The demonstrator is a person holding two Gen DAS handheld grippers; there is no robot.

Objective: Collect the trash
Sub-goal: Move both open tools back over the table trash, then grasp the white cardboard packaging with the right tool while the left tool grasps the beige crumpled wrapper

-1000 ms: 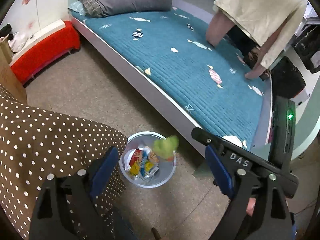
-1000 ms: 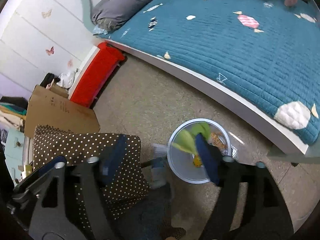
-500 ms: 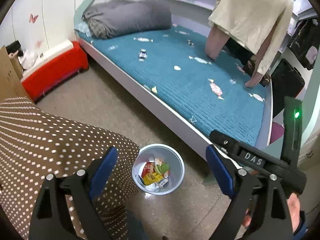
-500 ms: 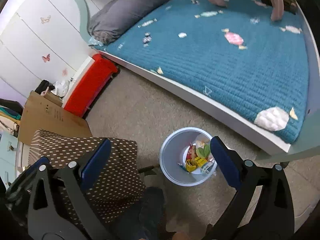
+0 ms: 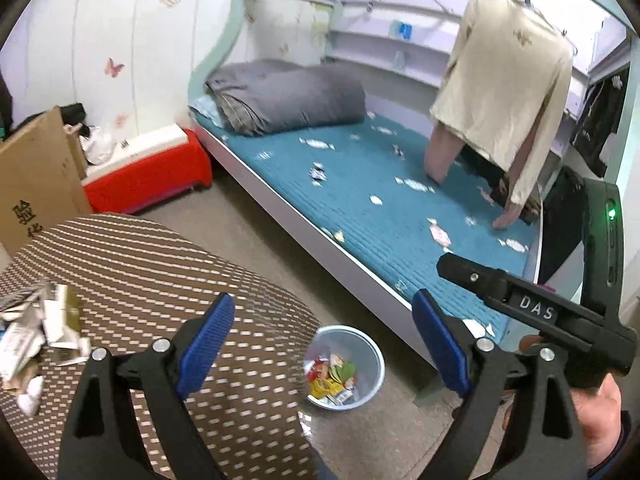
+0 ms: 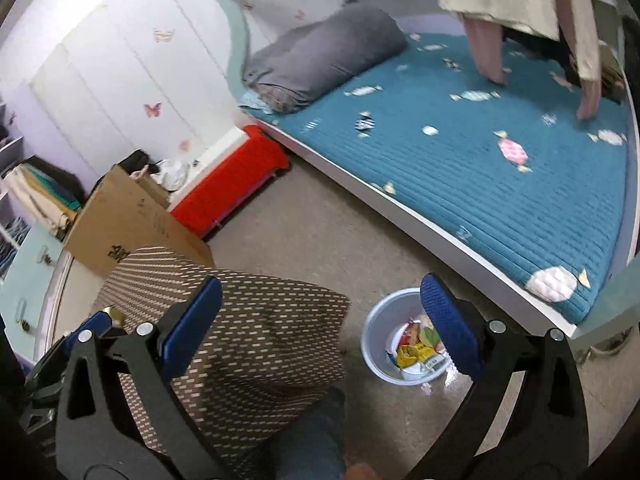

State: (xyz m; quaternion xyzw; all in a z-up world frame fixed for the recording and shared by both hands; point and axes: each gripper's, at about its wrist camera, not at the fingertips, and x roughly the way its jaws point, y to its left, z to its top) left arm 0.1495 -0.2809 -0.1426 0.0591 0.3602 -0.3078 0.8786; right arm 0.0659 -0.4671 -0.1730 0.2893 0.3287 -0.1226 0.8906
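A pale blue bin stands on the floor between the polka-dot table and the bed, with several colourful wrappers inside; it also shows in the right wrist view. More paper trash lies on the brown polka-dot table at the left. My left gripper is open and empty, held high above the table edge and bin. My right gripper is open and empty above the table and bin; its body shows in the left wrist view.
A bed with a teal cover and grey rolled quilt runs along the right. A red box and cardboard box stand by the wall. Clothes hang over the bed. My leg is below.
The green wrapper fell into the bin. Both grippers rose and tilted up, so the bin looks smaller and the table trash came into the left view.
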